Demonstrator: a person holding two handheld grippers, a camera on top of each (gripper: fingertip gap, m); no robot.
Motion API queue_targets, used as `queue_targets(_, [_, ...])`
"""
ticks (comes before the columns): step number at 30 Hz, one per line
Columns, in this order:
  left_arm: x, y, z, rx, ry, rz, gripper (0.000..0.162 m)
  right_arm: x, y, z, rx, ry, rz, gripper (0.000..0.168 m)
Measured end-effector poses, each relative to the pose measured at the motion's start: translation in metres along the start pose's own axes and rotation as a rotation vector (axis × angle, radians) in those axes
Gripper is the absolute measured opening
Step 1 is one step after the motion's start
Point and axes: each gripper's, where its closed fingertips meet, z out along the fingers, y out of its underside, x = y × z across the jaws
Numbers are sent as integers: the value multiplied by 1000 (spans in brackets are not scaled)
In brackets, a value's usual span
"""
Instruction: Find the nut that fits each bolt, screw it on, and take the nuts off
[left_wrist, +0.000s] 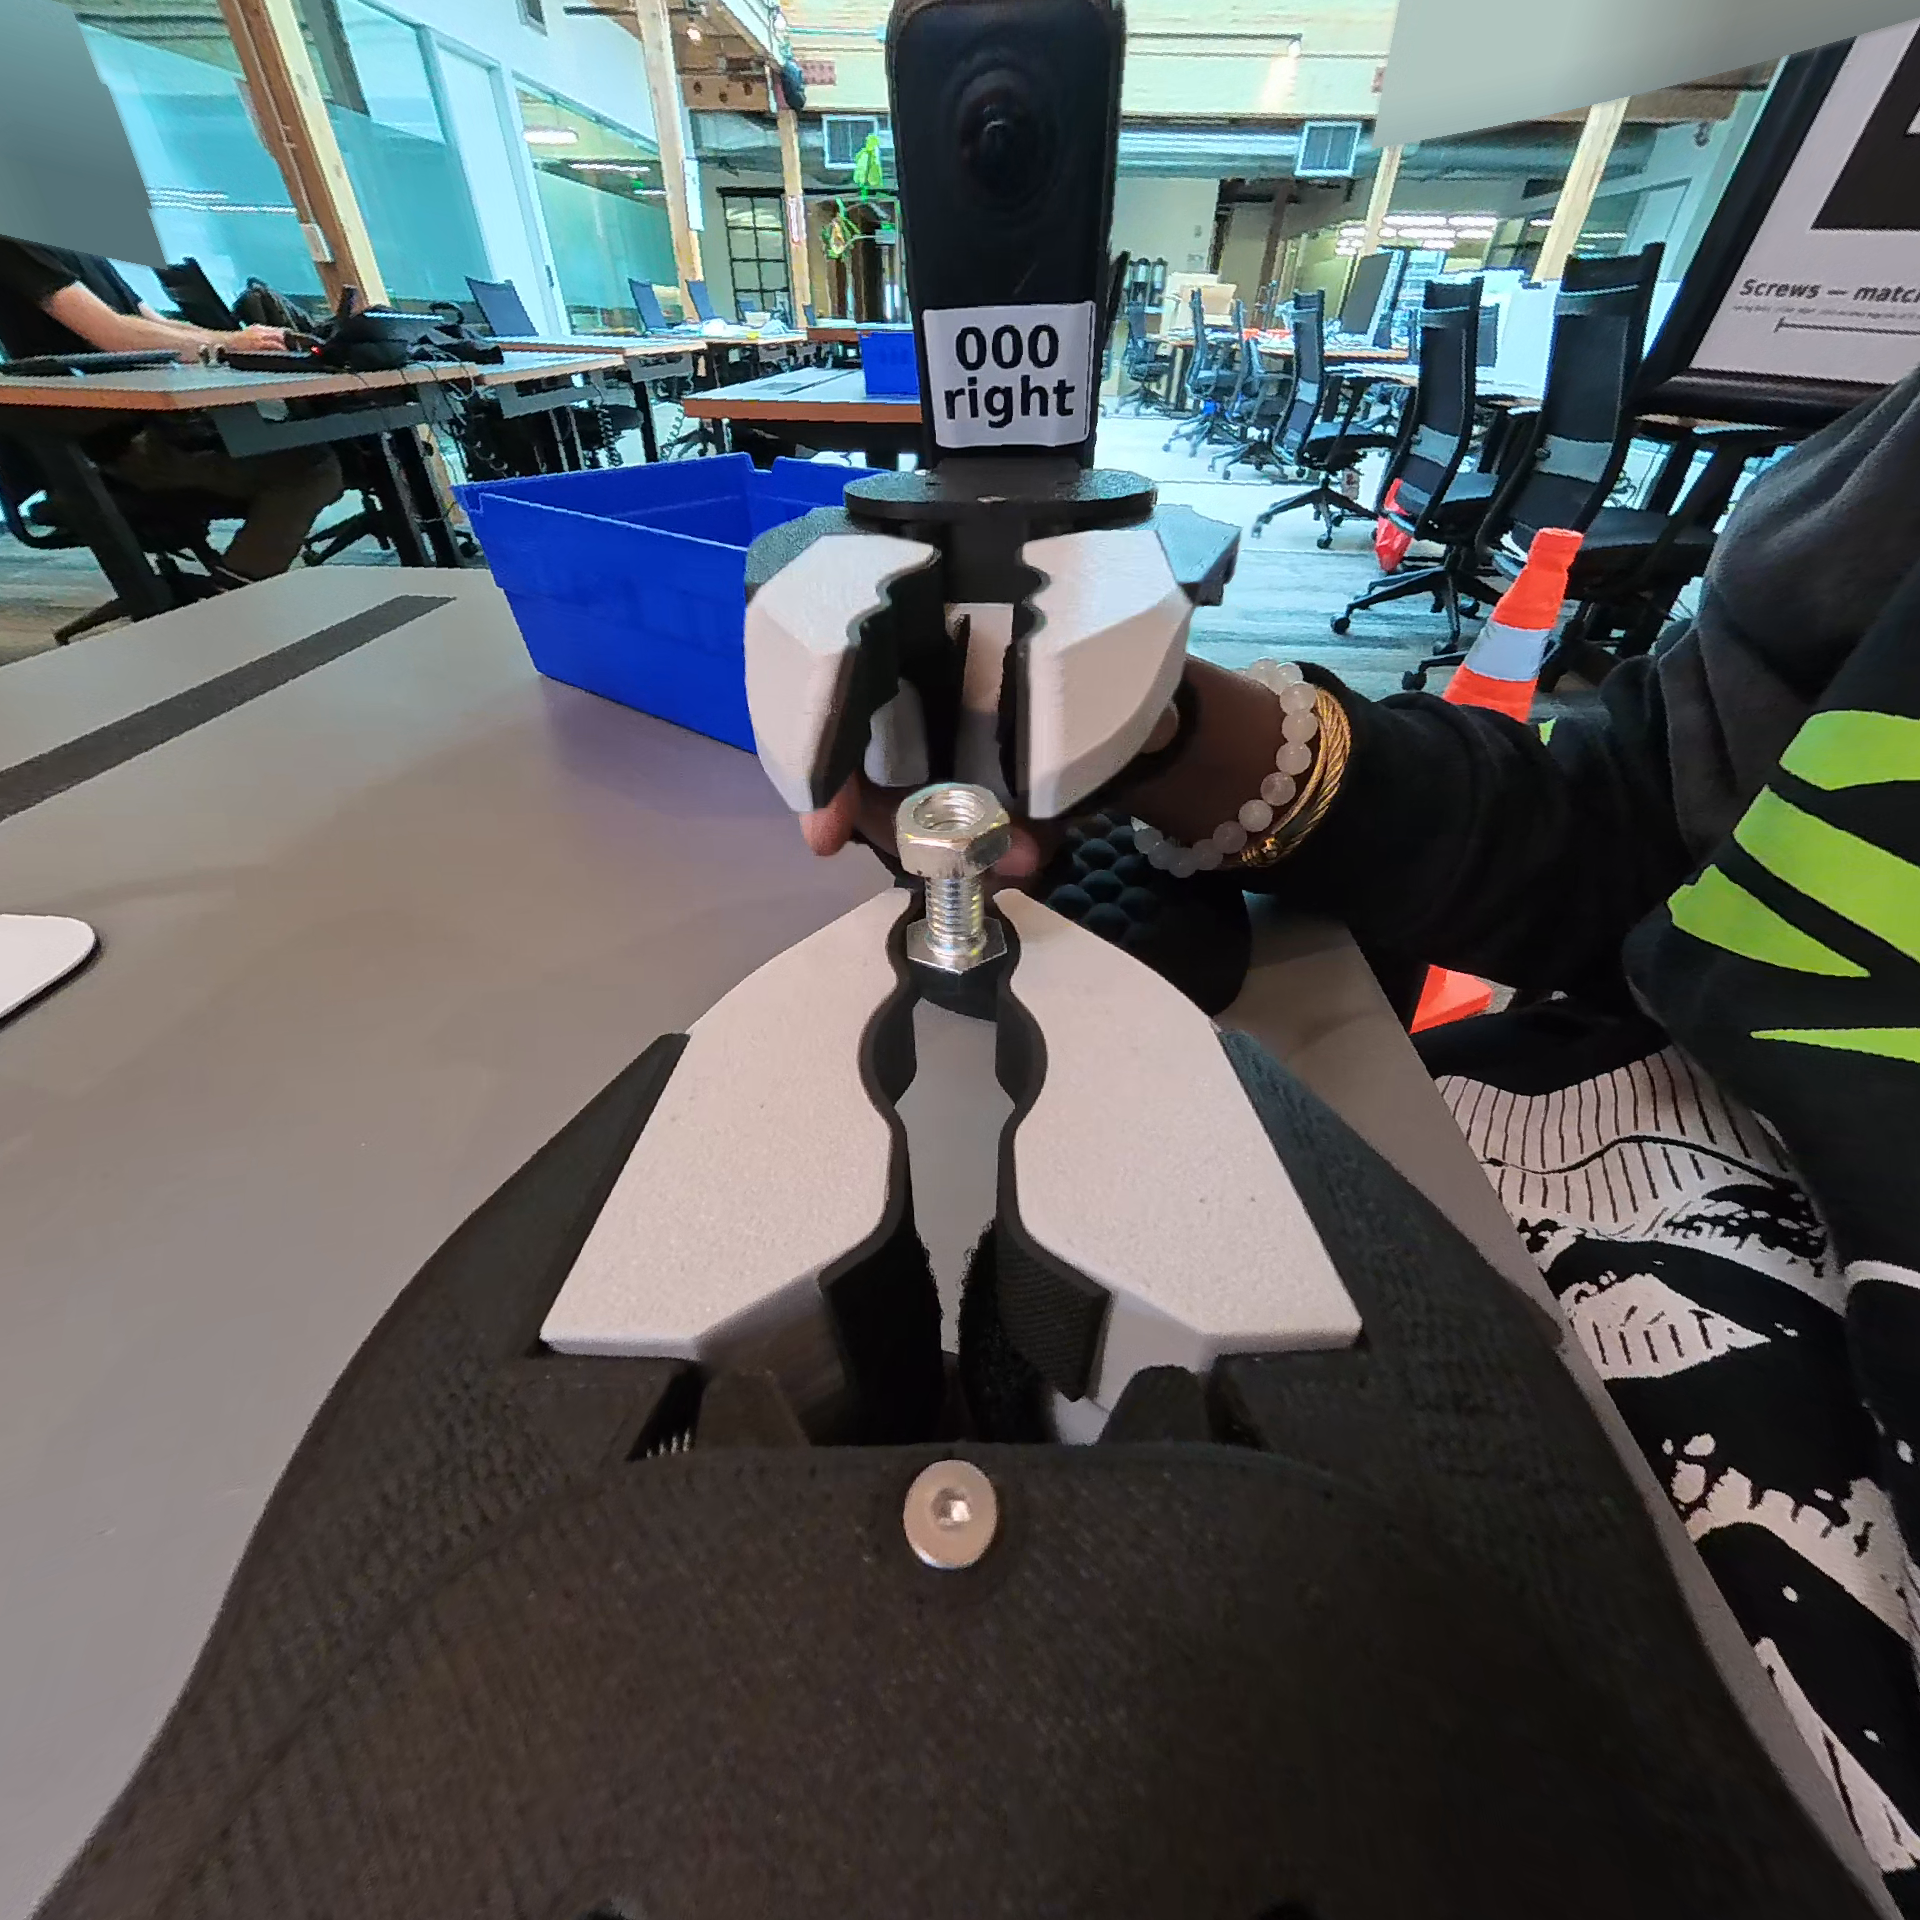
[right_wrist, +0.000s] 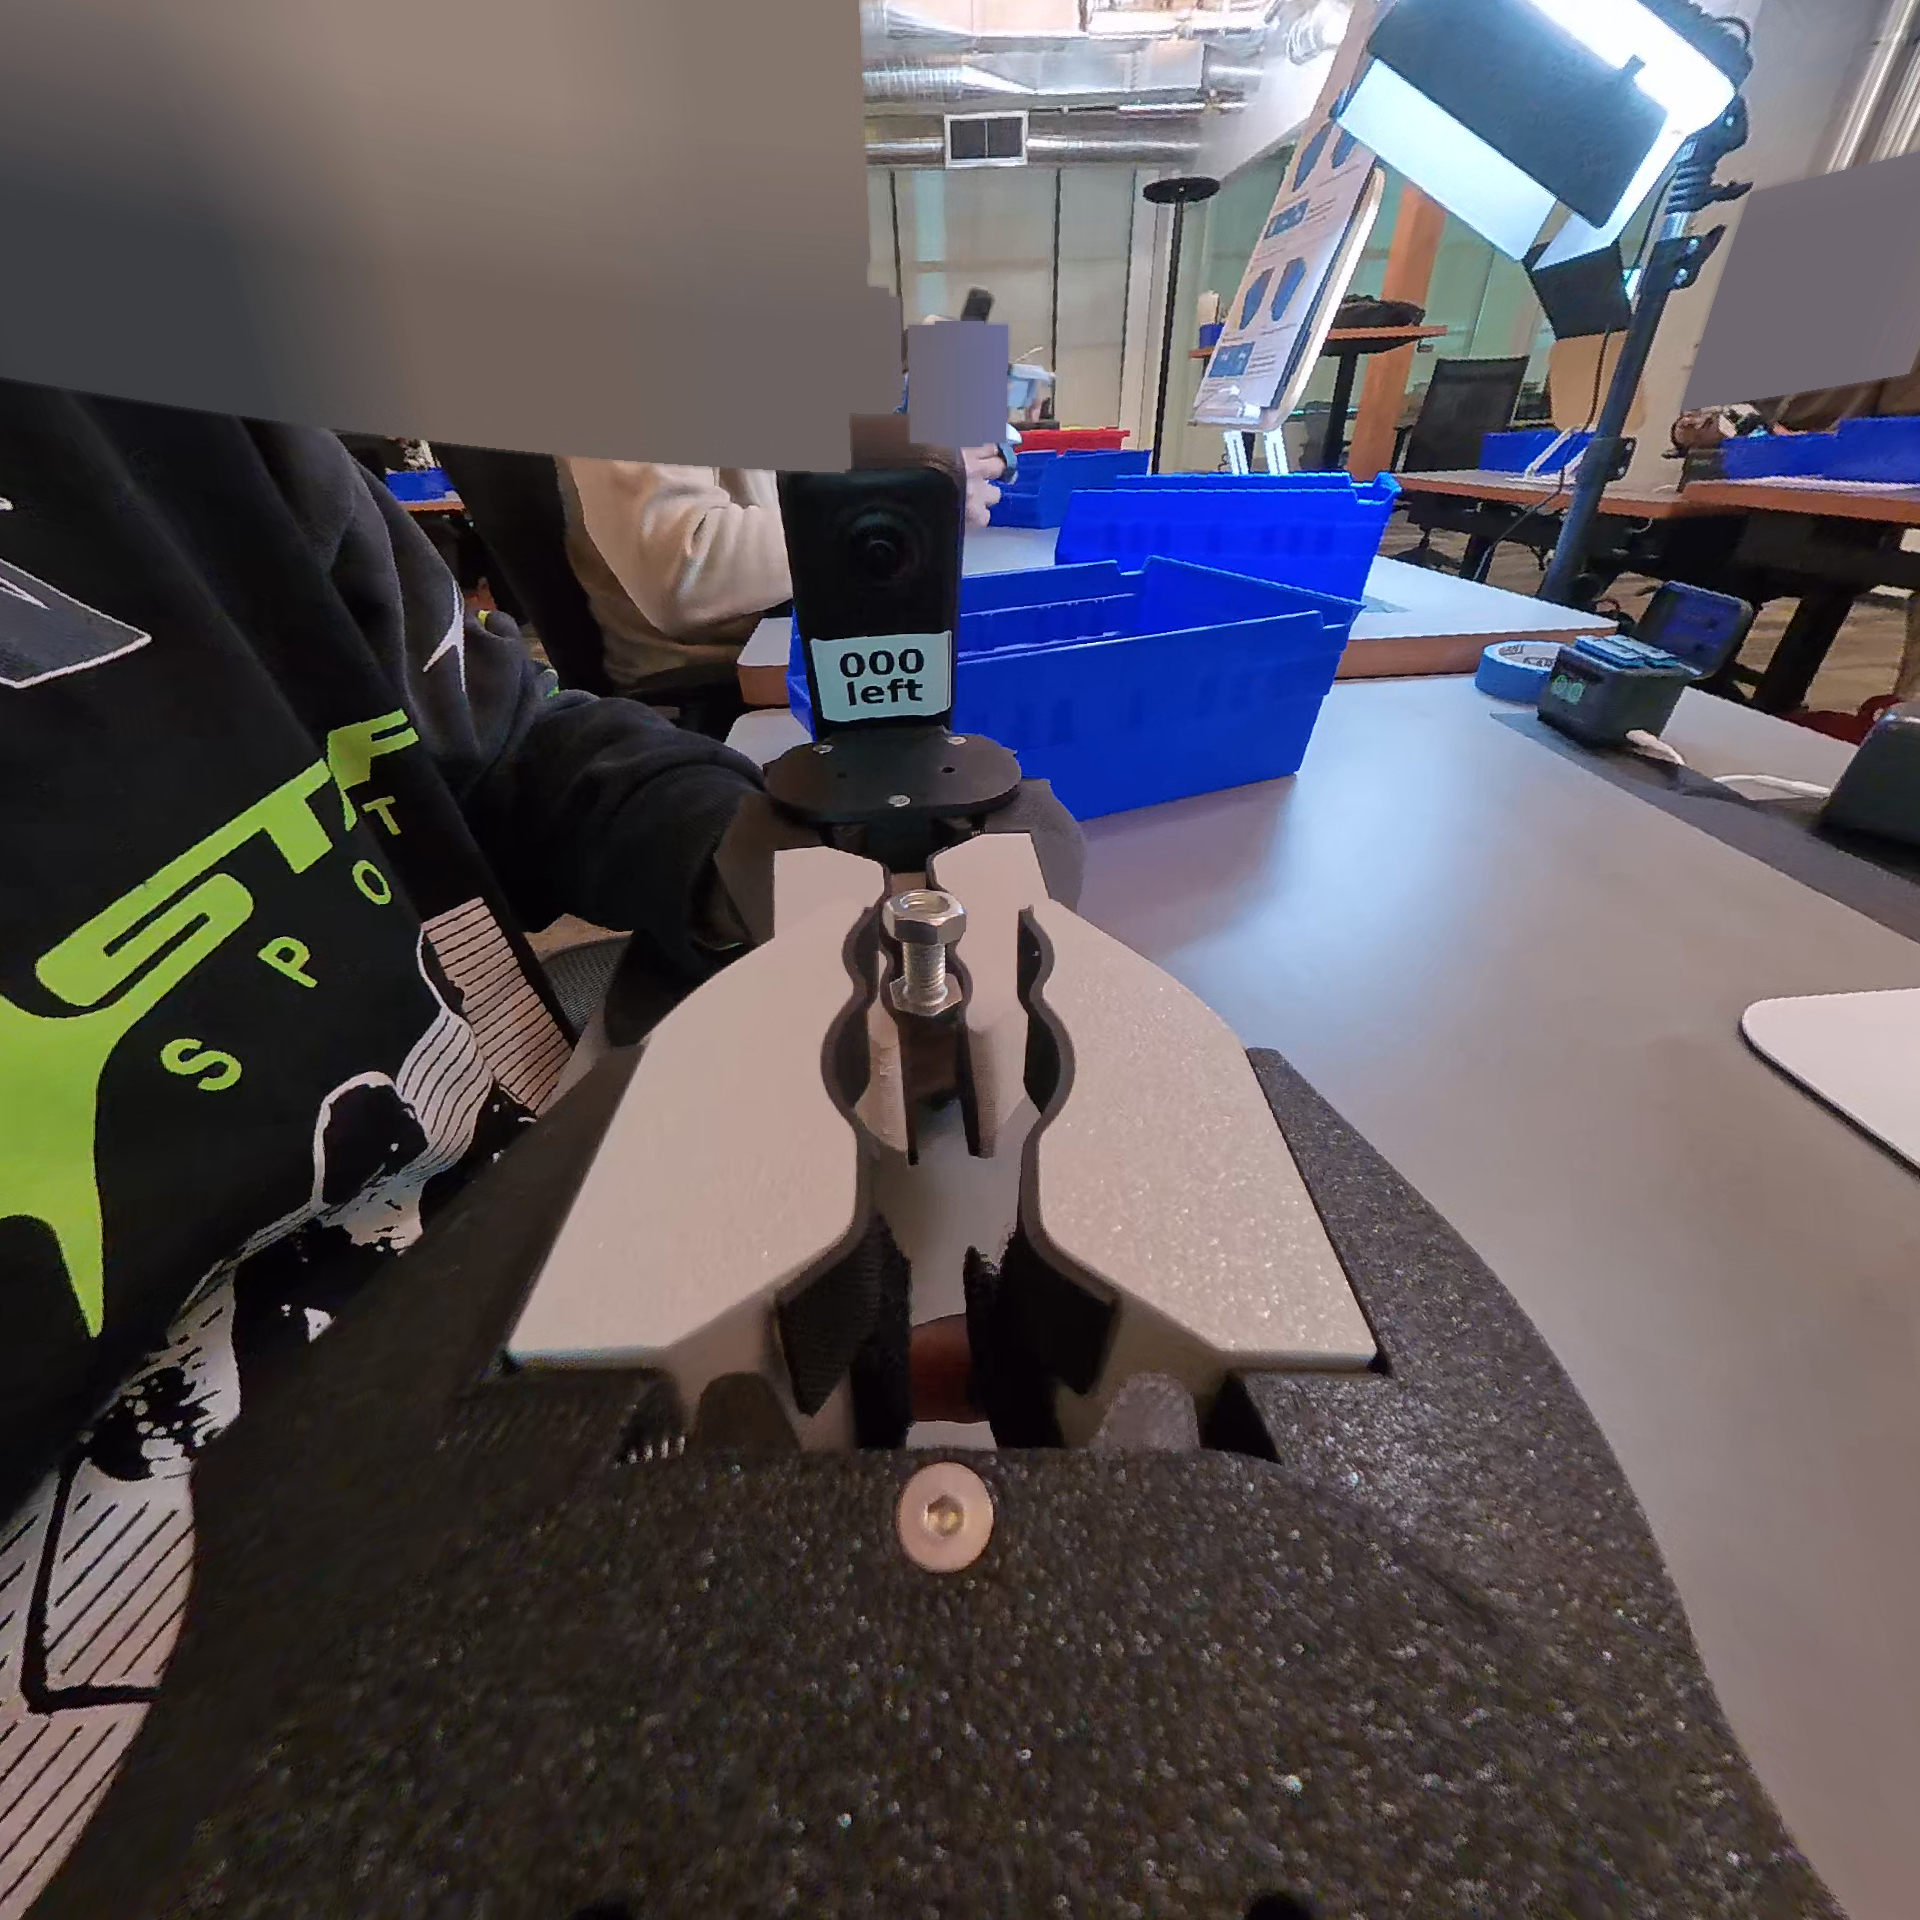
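Left gripper (left_wrist: 951, 940): I have it level, pointing forward, fingers closed tight around the head end of a bolt (left_wrist: 954, 914).
Right gripper (left_wrist: 940, 774): I see it facing mine head-on, tips just above and behind the nut (left_wrist: 953, 831), fingers parted with a narrow gap, gripping nothing.
Right hand (left_wrist: 1164, 748): wrapped behind its gripper, dark sleeve, beaded bracelet at the wrist.
Left hand: mostly hidden behind its gripper in the right wrist view.

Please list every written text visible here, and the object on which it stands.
I do not quote writing; its bearers:
White camera label, left wrist view: legible.
White camera label, right wrist view: legible.
Black-framed sign: cut off.
Sweatshirt, green letters: partly hidden.
Leaning poster: too small.
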Motion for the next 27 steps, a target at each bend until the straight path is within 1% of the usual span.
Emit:
queue_targets(8, [0,0,0,2,-1,-1,10,2,0,-2,-5,9,-7,24])
queue_targets(11, [-1,1,0,-4,-6,-5,10,0,-5,-2,-6,-1,11,28])
queue_targets(15, [-1,3,0,-16,-11,5,10,-2,0,5,-121,-4,40,36])
queue_targets(16, [-1,3,0,-15,-10,5,10,-3,2,6,-139,-8,35,36])
queue_targets(19, [-1,2,0,-13,-11,3,10,-4,7,8,-149,-22,41,29])
queue_targets(23, [0,3,1,-17,-2,7,10,-4,-2,5,-86,-27,33,7])
queue_targets(25, [0,3,1,-19,-2,5,10,-4,-6,2,-66,-24,19,4])
queue_targets(27, [0,3,1,-17,0,1,10,-3,-5,1,-65,-16,23,6])
